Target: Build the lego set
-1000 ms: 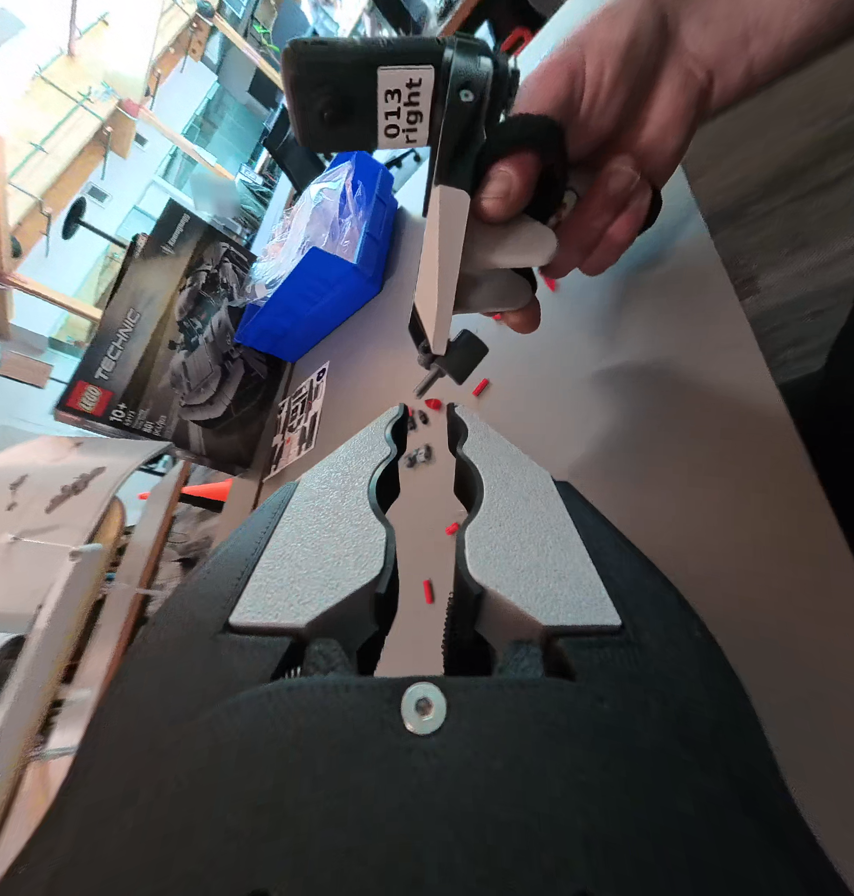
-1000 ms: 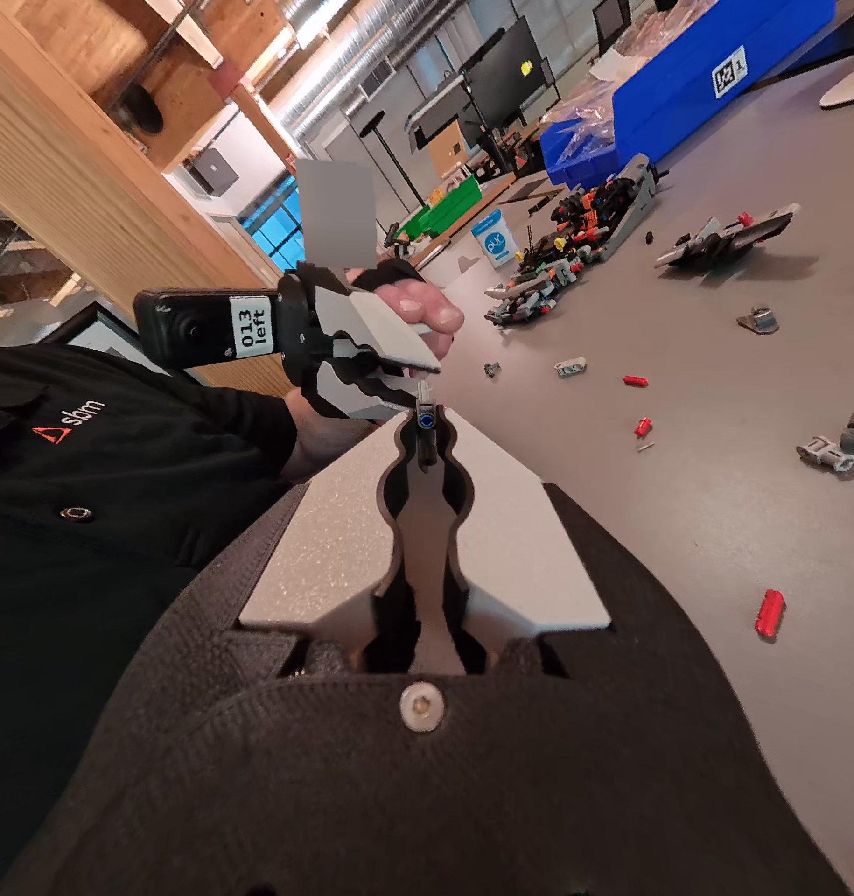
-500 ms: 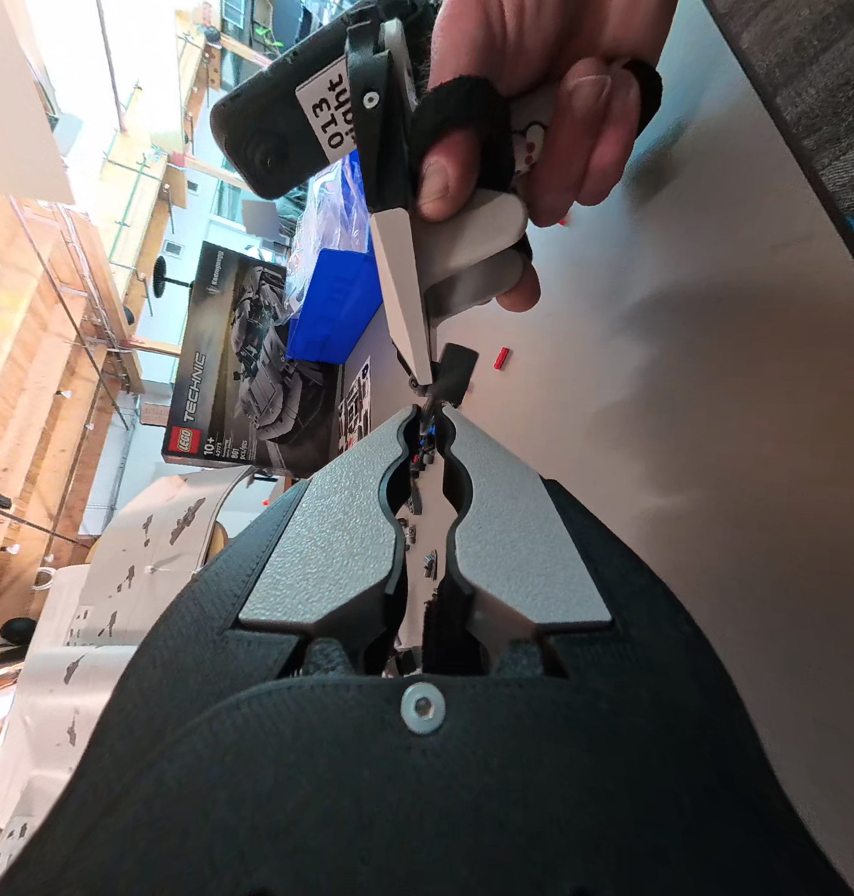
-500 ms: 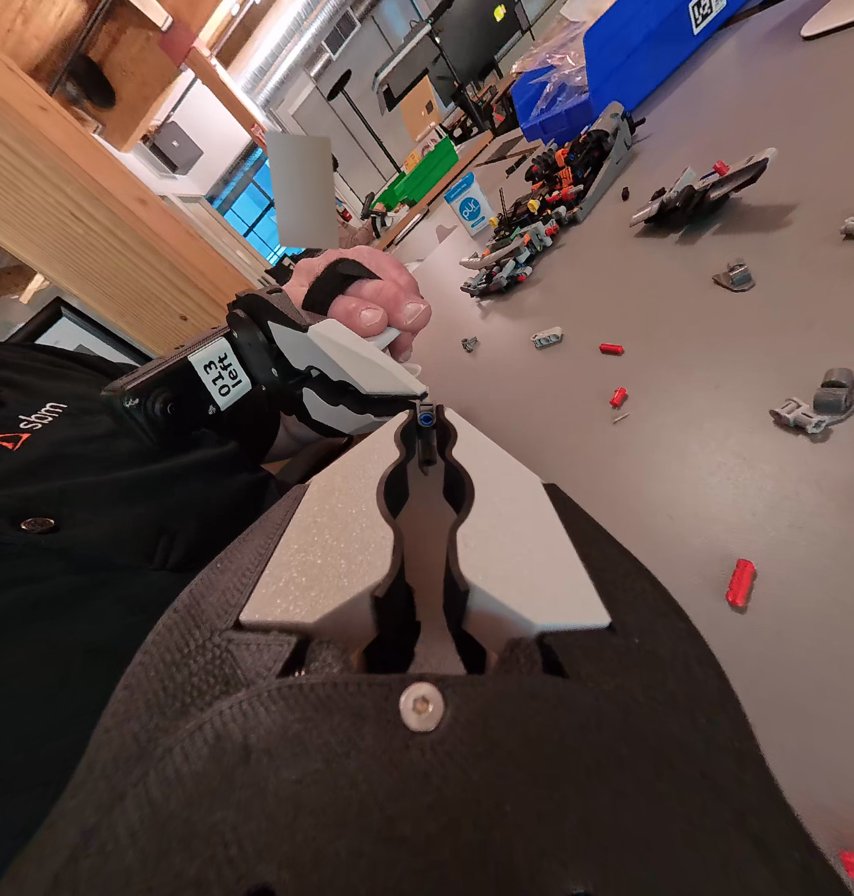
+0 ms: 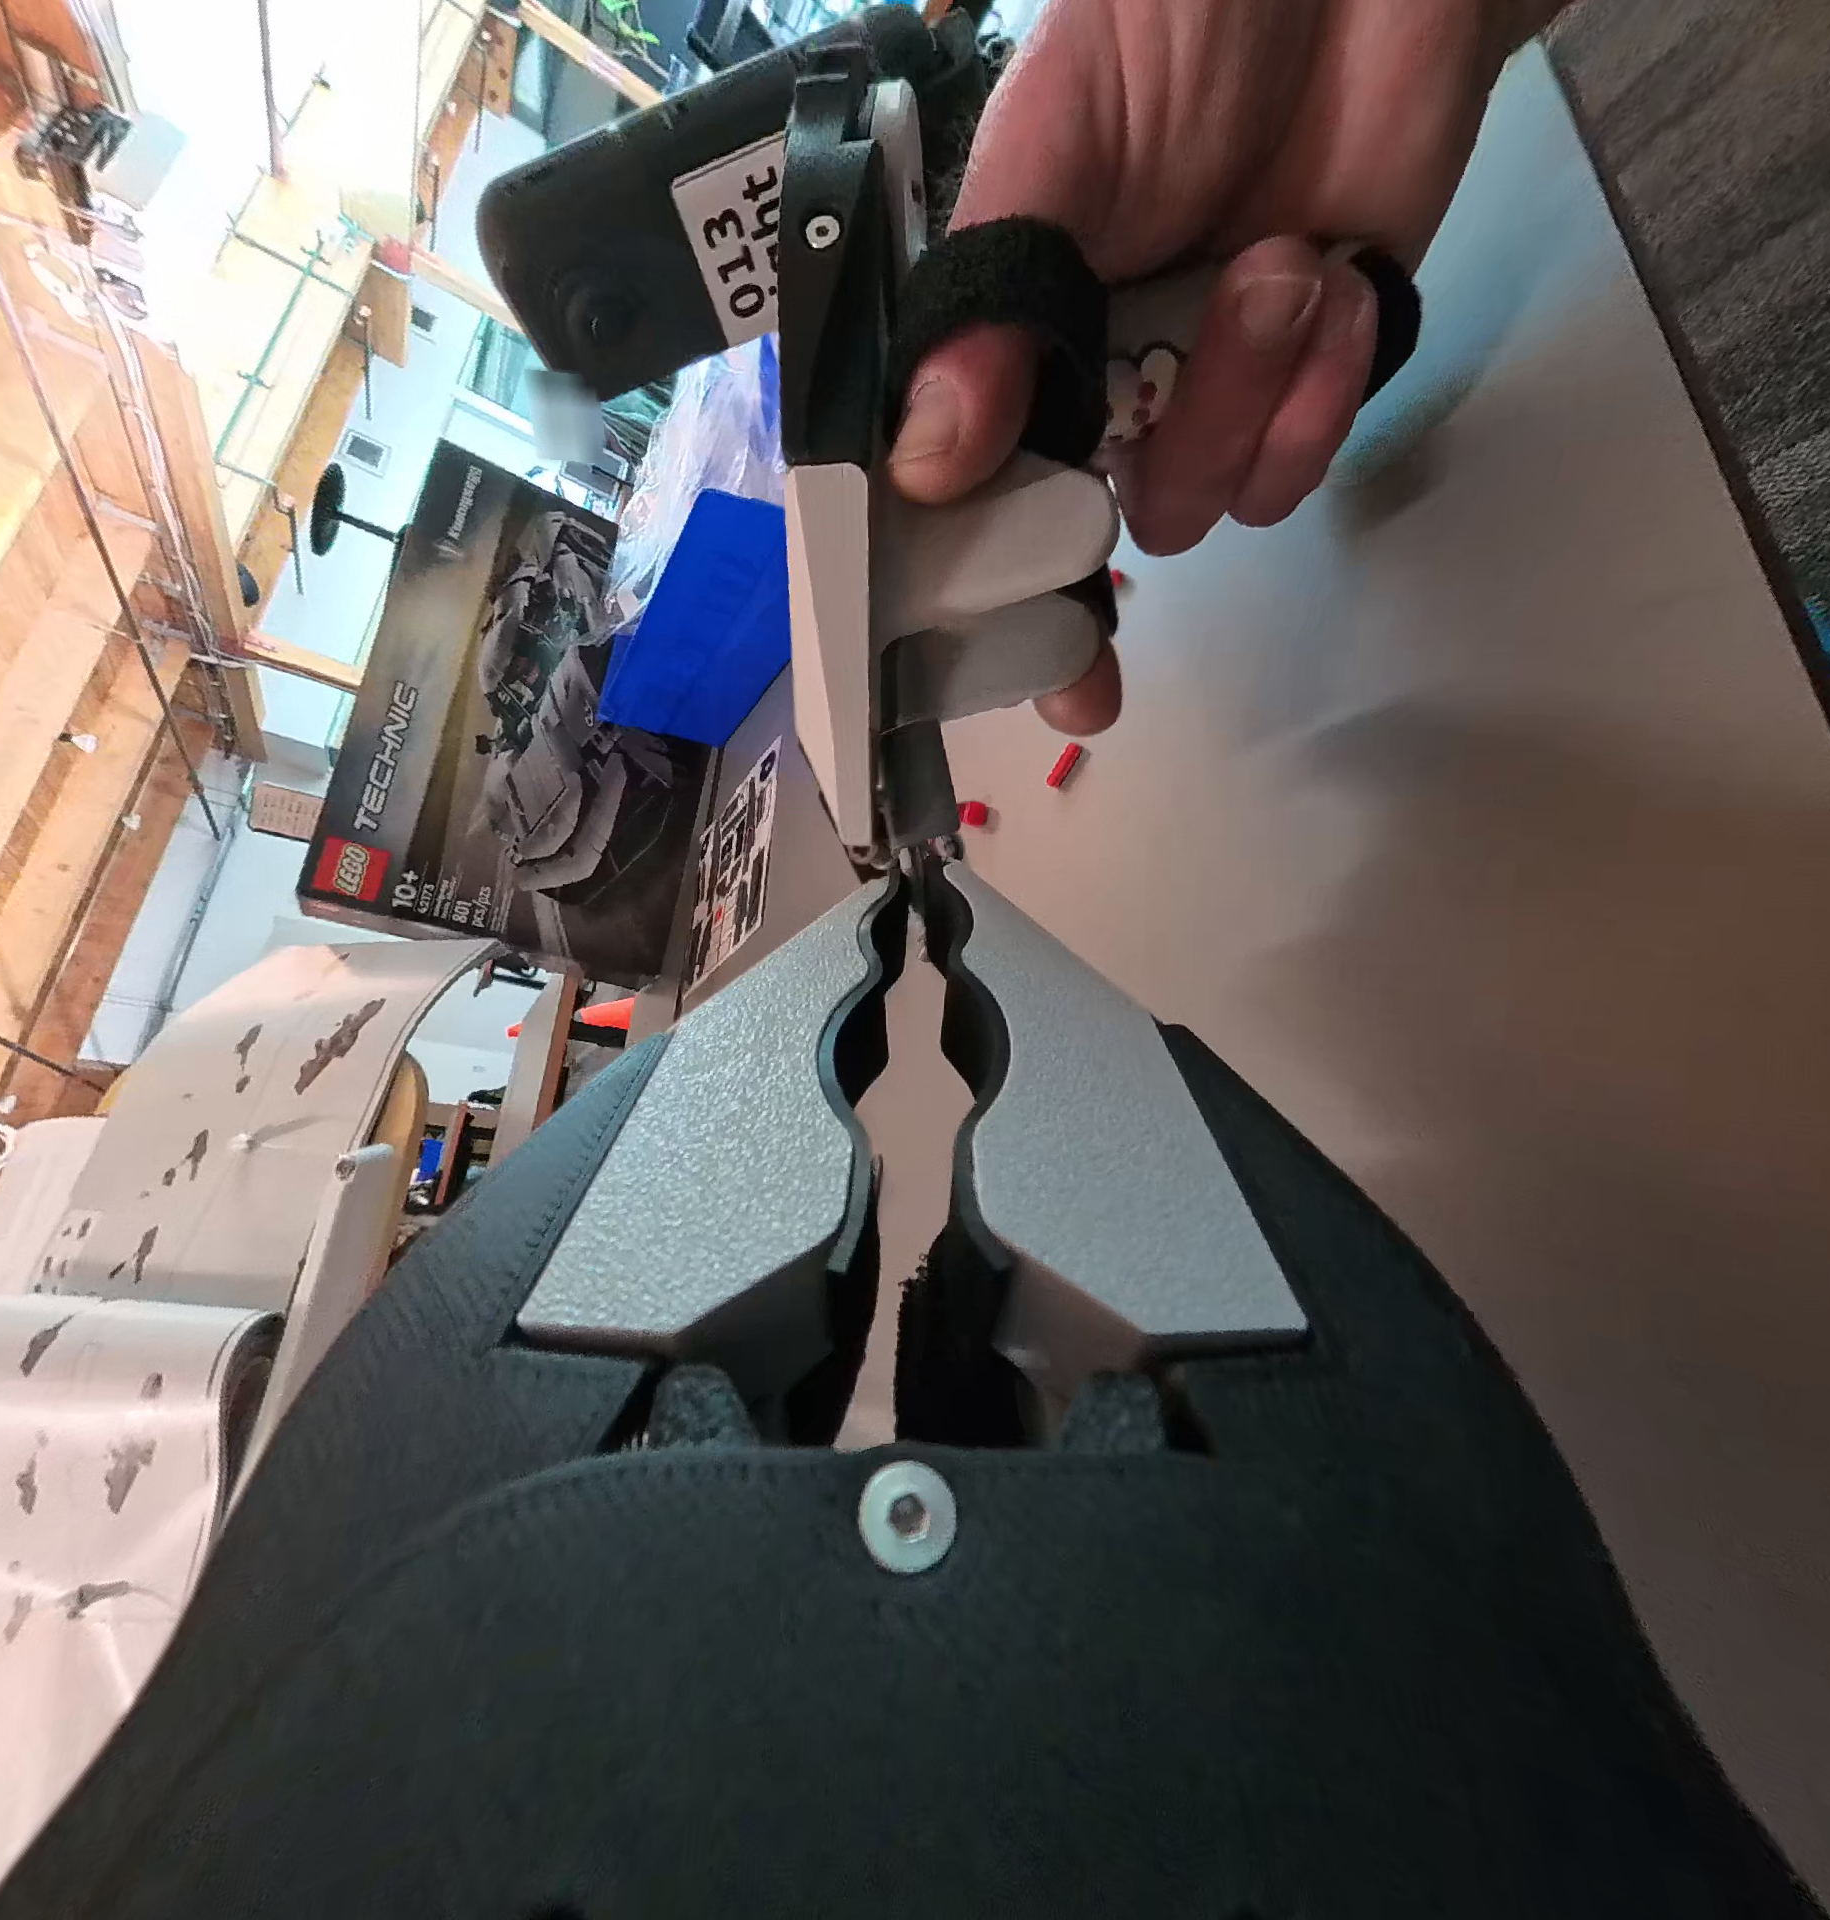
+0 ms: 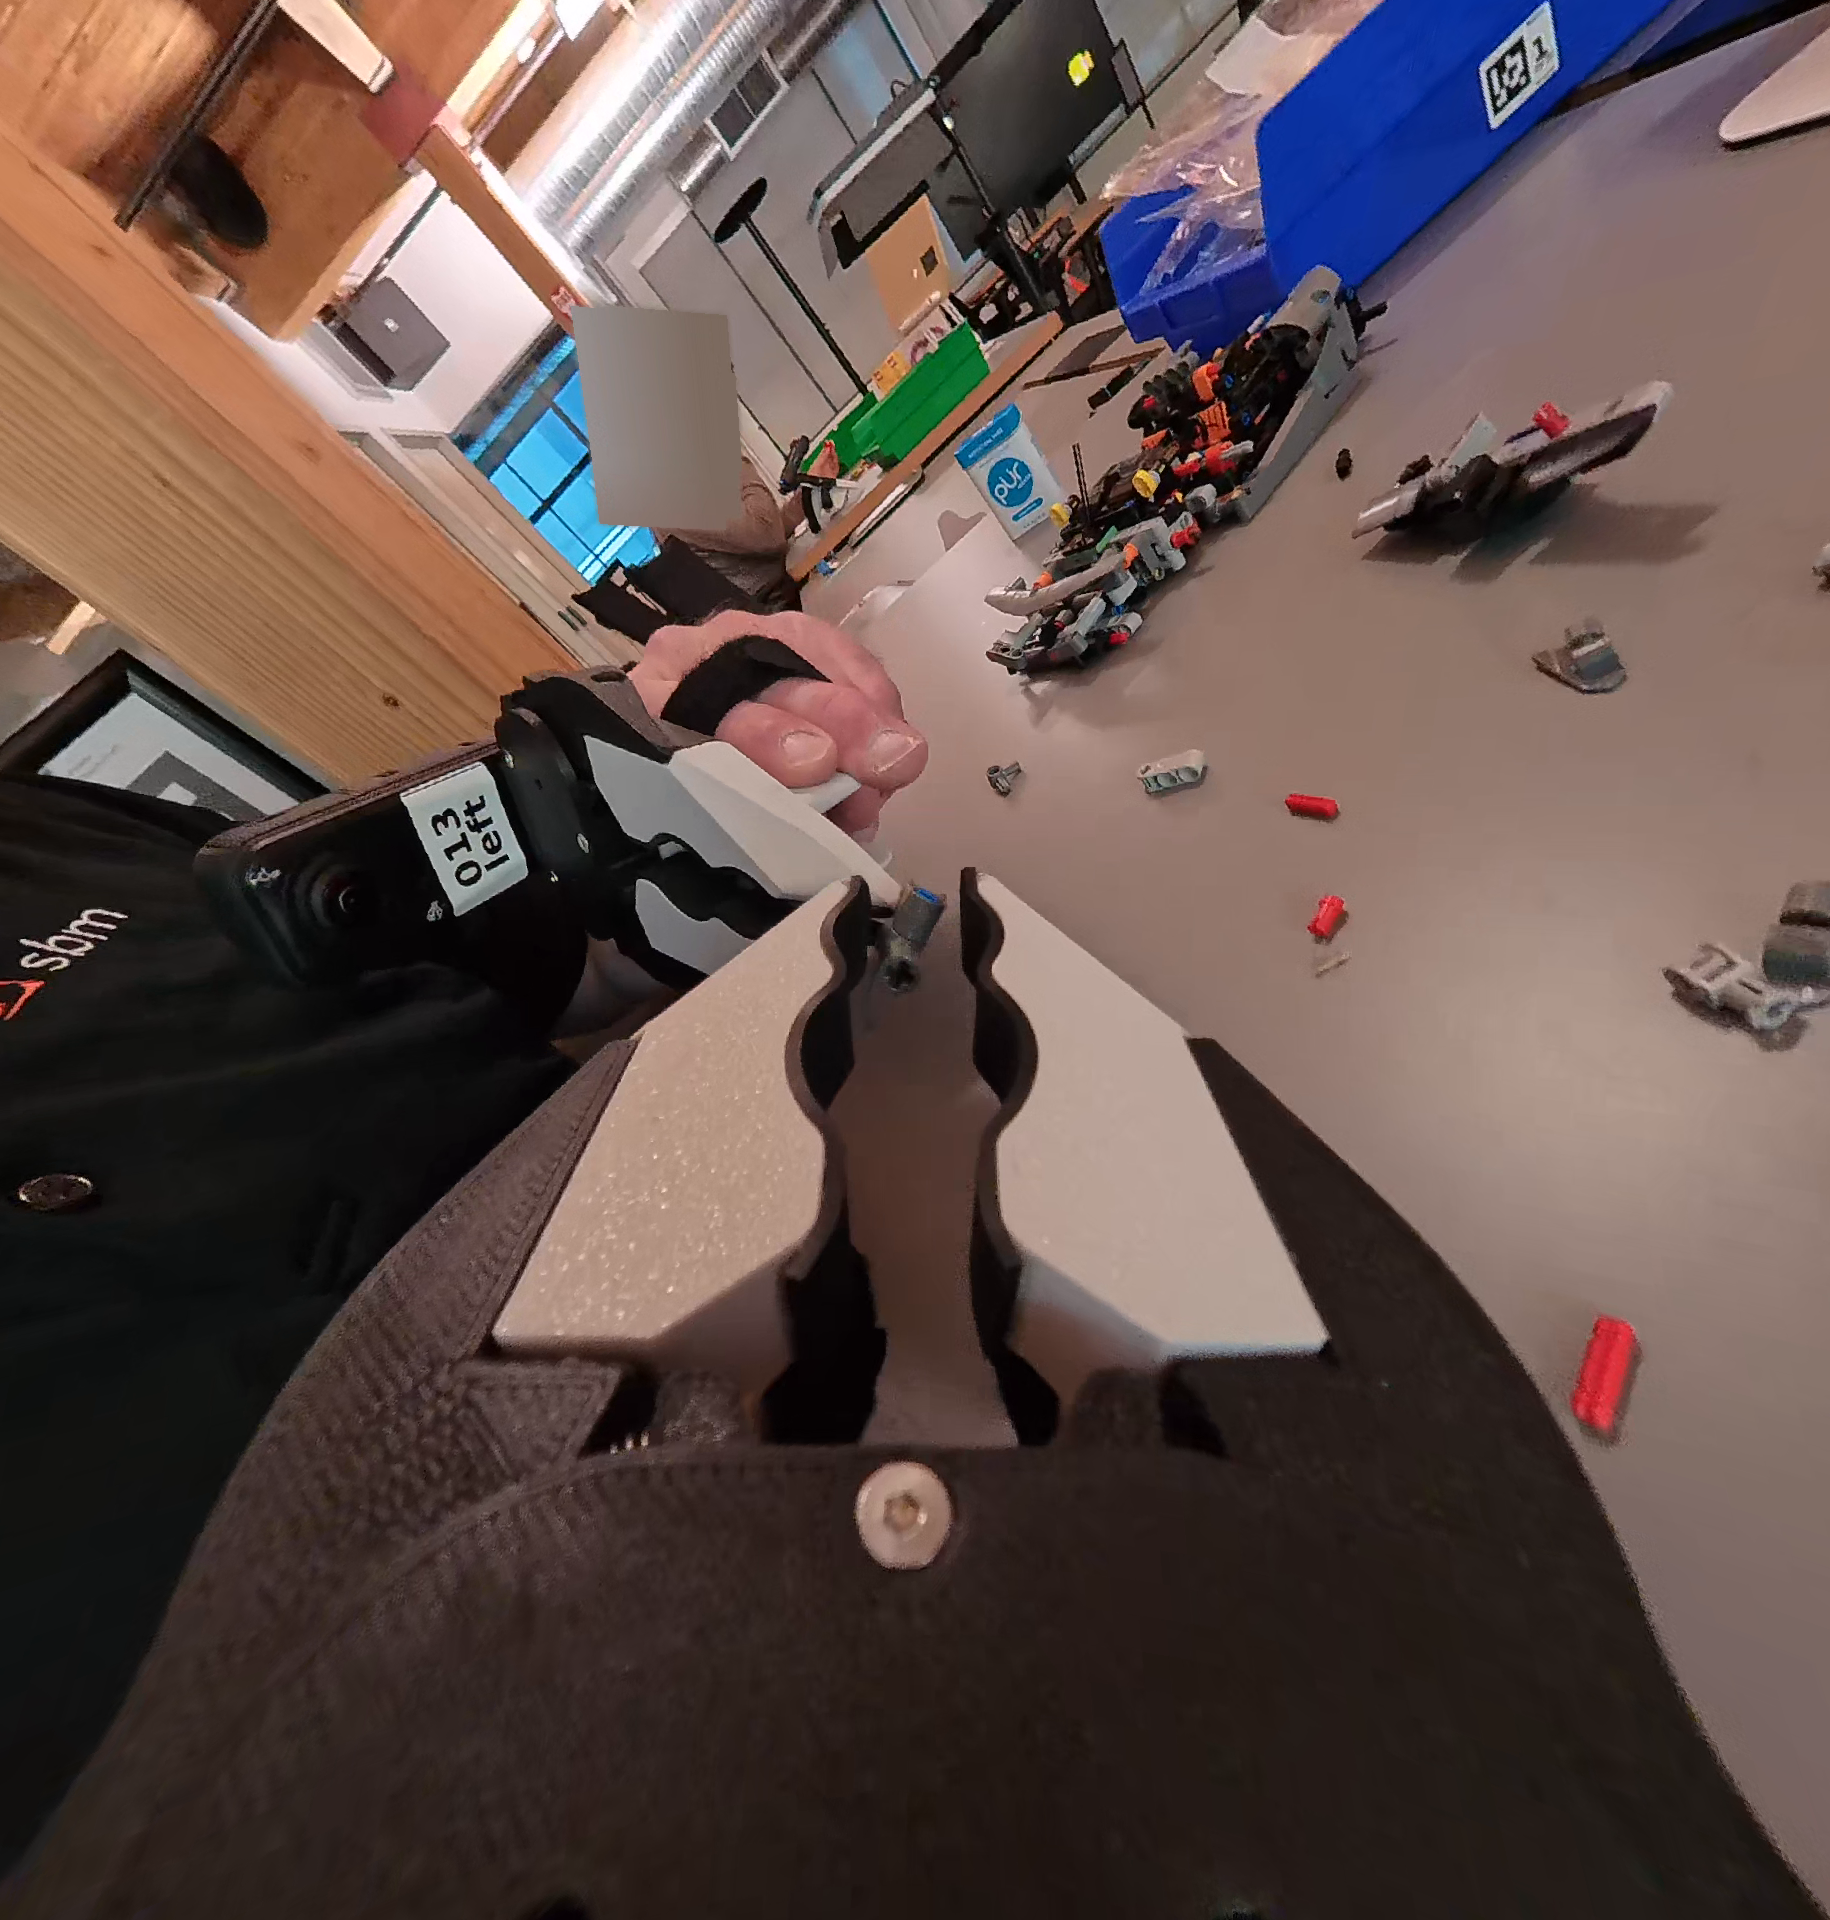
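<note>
Grey connector [image 6: 909, 935] pinched in my left gripper [image 5: 916, 902]; right gripper [image 6: 916, 902] released; half-built model [image 6: 1181, 509] awaits, loose pieces [image 6: 1312, 805] everywhere.

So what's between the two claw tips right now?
A small grey piece with a blue end, in the right wrist view: it sits in the gap of the open right claw, at the left claw tip. Nothing else lies there.

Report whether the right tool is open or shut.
Open. The right tool shows a clear gap between its fingers, wider than the grey piece there.
</note>
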Tool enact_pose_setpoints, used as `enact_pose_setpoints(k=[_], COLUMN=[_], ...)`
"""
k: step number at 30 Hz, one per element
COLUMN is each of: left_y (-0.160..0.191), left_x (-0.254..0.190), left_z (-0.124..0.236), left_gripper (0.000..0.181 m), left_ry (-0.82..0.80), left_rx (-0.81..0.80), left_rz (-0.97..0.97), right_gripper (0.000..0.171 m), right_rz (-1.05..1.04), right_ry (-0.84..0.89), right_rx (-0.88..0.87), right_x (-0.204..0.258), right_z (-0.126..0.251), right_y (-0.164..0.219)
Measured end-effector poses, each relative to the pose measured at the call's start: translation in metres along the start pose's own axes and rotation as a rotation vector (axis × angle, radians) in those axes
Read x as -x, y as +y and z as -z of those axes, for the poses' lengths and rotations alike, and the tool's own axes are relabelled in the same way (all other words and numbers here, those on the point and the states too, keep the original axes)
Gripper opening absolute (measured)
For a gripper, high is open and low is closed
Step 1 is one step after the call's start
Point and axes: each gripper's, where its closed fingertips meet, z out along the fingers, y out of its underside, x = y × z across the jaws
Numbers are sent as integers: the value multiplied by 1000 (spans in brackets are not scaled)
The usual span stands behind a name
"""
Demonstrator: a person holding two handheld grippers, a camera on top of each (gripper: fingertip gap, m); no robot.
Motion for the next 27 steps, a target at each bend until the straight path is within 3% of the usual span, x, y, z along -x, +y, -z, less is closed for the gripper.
enact_pose_setpoints(k=[20,27], left_y=[21,30], left_x=[6,-5], left_z=[22,24], left_gripper=[1,1], left_ry=[6,106], left_rx=[1,24], left_rz=[258,411], right_gripper=[30,30], right_rz=[29,49], right_ry=[43,71], right_rx=[-8,-13], right_x=[-7,-11], right_z=[-13,-6], right_y=[-8,-9])
